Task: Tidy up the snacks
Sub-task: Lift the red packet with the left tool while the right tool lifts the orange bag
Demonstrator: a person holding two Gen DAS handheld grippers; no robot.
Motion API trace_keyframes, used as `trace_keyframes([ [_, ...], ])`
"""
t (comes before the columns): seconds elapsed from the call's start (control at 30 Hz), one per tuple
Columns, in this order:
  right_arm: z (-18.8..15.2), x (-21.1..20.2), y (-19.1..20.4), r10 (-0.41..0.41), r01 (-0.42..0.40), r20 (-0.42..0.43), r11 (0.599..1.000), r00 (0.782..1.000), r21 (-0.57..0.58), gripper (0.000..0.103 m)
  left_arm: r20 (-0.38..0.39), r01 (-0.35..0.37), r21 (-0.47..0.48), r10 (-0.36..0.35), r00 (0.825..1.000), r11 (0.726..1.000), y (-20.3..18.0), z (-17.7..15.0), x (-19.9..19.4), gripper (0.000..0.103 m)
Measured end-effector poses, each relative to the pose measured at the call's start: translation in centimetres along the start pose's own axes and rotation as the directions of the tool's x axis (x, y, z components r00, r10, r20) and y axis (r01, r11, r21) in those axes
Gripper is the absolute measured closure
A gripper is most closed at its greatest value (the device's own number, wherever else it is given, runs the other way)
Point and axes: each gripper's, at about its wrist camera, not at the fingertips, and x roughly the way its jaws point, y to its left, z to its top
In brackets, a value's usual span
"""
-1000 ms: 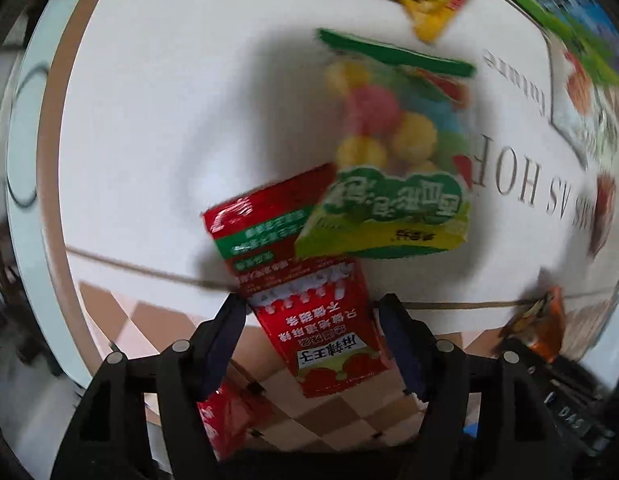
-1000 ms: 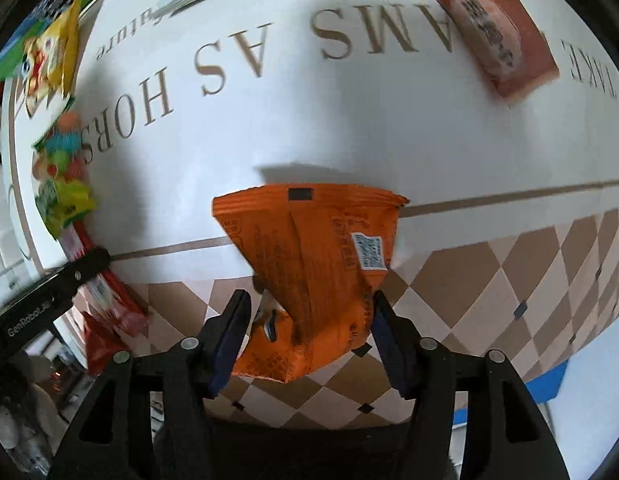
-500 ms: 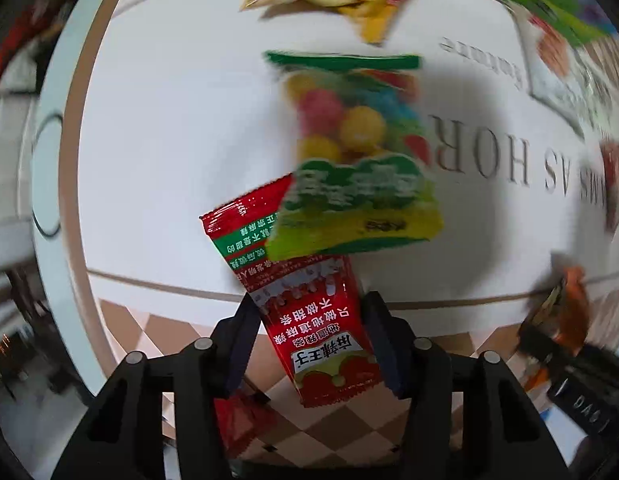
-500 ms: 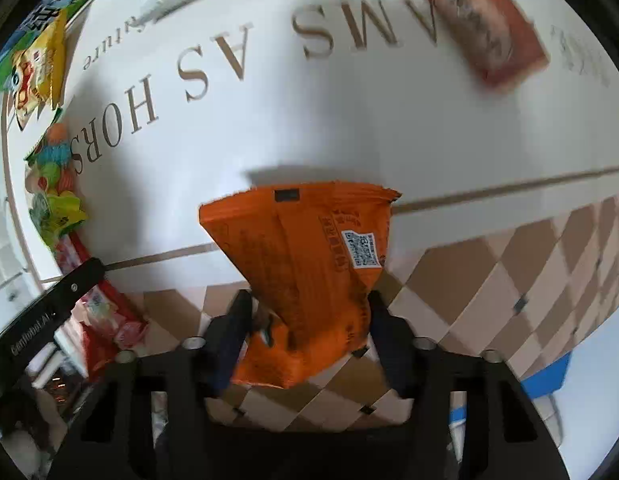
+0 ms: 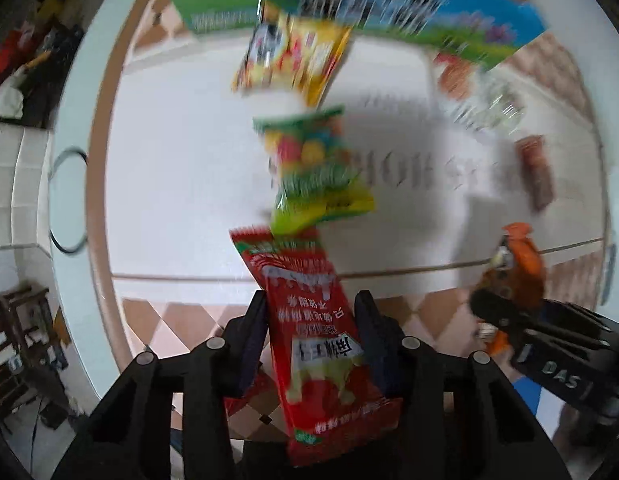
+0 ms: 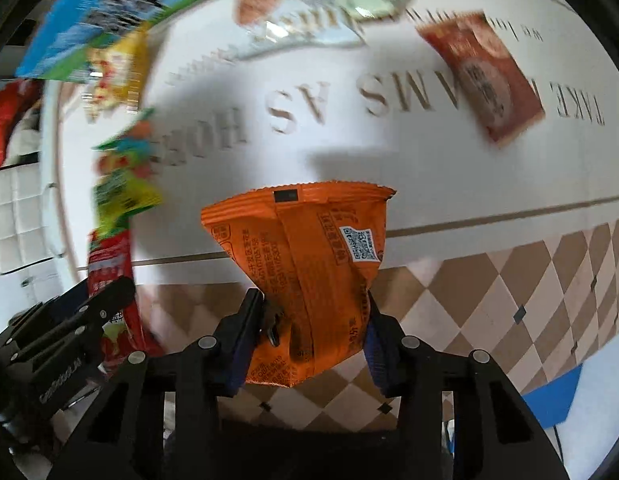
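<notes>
A: Where do we stand with the snacks?

B: We have two in hand. The red sachet (image 5: 321,344) sits between the fingers of our left gripper (image 5: 311,340), whose jaws are closing on it; the pads press its sides and it hangs clear of the tablecloth (image 5: 181,168). The orange packet (image 6: 309,272) is pinched at its waist in our right gripper (image 6: 309,336), jaws closing there too, and it crumples where they bite.

A: And the rest?

B: Still scattered, as far as we can see. Just beyond the red sachet lies the green candy bag (image 5: 313,172), its near edge overlapping or touching the sachet's far end; blur keeps us from saying which. Farther on is a yellow packet (image 5: 297,56), and at the far edge a blue and green box (image 5: 349,4), which may be where things are meant to go, though we cannot tell.

A: Anything on the right side?

B: A brown-red sachet (image 6: 485,84) lies far right on the lettering, well apart from our orange packet, and a pale, clear-looking wrapper (image 6: 309,28) lies near the box.

A: So how far along are we?

B: Early, we judge. Nothing looks sorted yet: two snacks gripped, at least four loose on the cloth. Placing these two comes first, then the rest.
</notes>
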Motion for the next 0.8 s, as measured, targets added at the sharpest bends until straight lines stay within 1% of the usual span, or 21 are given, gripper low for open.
trace_keyframes([
  [0.03,0.0,-0.9,0.2,0.019,-0.019,0.01,1.0,1.0,-0.008,0.054,0.032,0.011,0.012,-0.011,0.999,1.0,0.0,0.5,-1.5,0.078],
  [0.1,0.7,-3.2,1.3,0.062,-0.061,0.042,0.998,0.997,-0.025,0.054,0.065,0.037,0.024,-0.038,0.997,0.999,-0.2,1.6,-3.8,0.078],
  [0.13,1.1,-4.3,1.6,0.076,-0.074,0.059,0.997,0.995,-0.036,0.054,0.084,0.038,0.024,-0.04,0.996,0.999,0.5,2.9,-4.5,0.078],
  [0.17,2.8,-5.7,1.3,0.083,-0.079,0.075,0.996,0.994,-0.049,0.054,0.104,0.028,0.026,-0.03,0.994,0.999,-0.3,4.2,-5.5,0.078],
  [0.2,3.5,-6.9,1.9,0.081,-0.074,0.102,0.995,0.991,-0.066,0.054,0.109,0.023,0.036,-0.027,0.994,0.999,-0.4,5.0,-5.8,0.078],
  [0.23,4.2,-7.8,2.2,0.074,-0.065,0.126,0.995,0.989,-0.076,0.054,0.086,0.048,0.037,-0.051,0.995,0.998,-0.2,5.7,-5.6,0.077],
  [0.27,5.1,-8.8,1.9,0.068,-0.056,0.144,0.995,0.987,-0.083,0.054,0.065,0.081,0.009,-0.082,0.995,0.997,-0.4,6.4,-5.4,0.077],
  [0.33,6.6,-9.9,2.0,0.065,-0.053,0.158,0.995,0.985,-0.08,0.054,0.016,0.125,-0.046,-0.124,0.992,0.991,1.1,7.1,-4.6,0.07],
  [0.4,7.5,-10.4,1.7,0.055,-0.043,0.161,0.996,0.985,-0.076,0.054,-0.06,0.138,-0.11,-0.145,0.988,0.984,2.2,7.1,-2.6,0.065],
  [0.47,7.8,-10.1,1.3,0.043,-0.034,0.145,0.997,0.989,-0.066,0.054,-0.114,0.176,-0.181,-0.198,0.974,0.968,2.6,6.3,-0.4,0.065],
  [0.5,8.0,-8.8,1.3,0.038,-0.031,0.129,0.998,0.991,-0.056,0.054,-0.141,0.189,-0.229,-0.225,0.964,0.955,3.0,5.9,0.8,0.065],
  [0.53,7.3,-7.5,1.1,0.038,-0.033,0.114,0.998,0.993,-0.044,0.054,-0.166,0.212,-0.281,-0.265,0.95,0.936,3.3,5.4,2.0,0.065],
  [0.63,7.4,-4.9,0.3,0.02,-0.019,0.089,1.0,0.996,-0.018,0.054,-0.178,0.257,-0.389,-0.345,0.921,0.885,3.4,4.5,3.9,0.065],
  [0.67,7.2,-4.4,-0.1,0.011,-0.011,0.083,1.0,0.996,-0.008,0.054,-0.17,0.267,-0.411,-0.361,0.917,0.872,3.2,4.4,4.3,0.065],
  [0.7,7.0,-3.9,-0.6,0.004,-0.005,0.077,1.0,0.997,0.003,0.053,-0.164,0.268,-0.426,-0.365,0.916,0.864,3.2,4.3,4.3,0.064],
  [0.77,6.6,-3.0,-1.5,-0.002,0.001,0.067,1.0,0.998,0.021,0.054,-0.146,0.26,-0.464,-0.363,0.92,0.847,2.9,4.4,4.9,0.056],
  [0.8,6.6,-2.4,-1.8,-0.004,0.002,0.062,1.0,0.998,0.026,0.054,-0.142,0.253,-0.474,-0.357,0.923,0.843,2.8,4.5,5.2,0.048],
])
